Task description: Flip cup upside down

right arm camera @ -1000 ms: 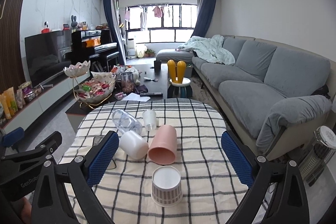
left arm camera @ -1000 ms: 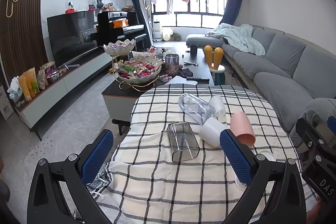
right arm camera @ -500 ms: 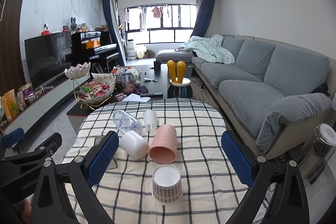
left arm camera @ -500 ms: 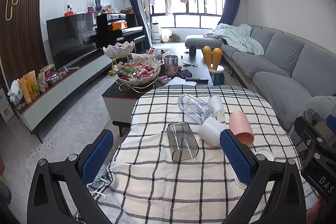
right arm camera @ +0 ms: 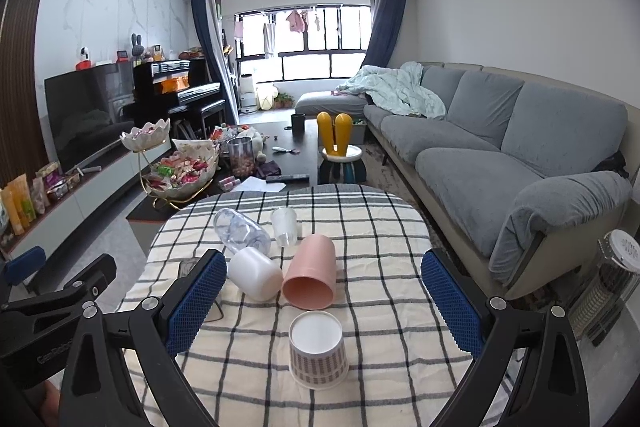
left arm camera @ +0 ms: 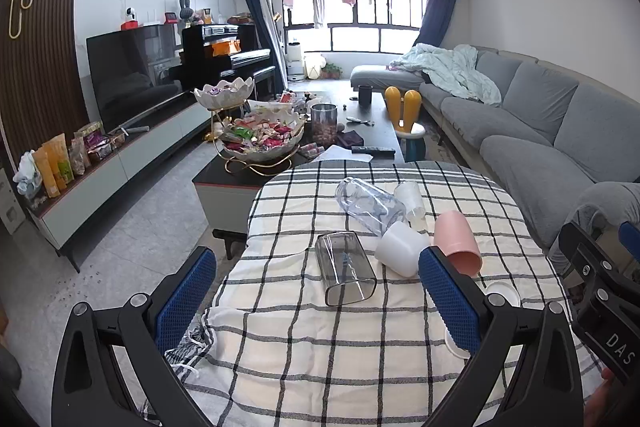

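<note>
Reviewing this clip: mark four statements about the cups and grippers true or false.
1. The paper cup stands upside down. True.
2. The pink cup stands upright. False: it lies on its side, mouth toward the camera.
3. The right gripper is shut on the paper cup. False: its jaws are wide apart, touching nothing.
4. The left gripper is open and empty. True.

paper cup (right arm camera: 317, 350) stands inverted before two toppled cups (right arm camera: 309, 271).
</note>
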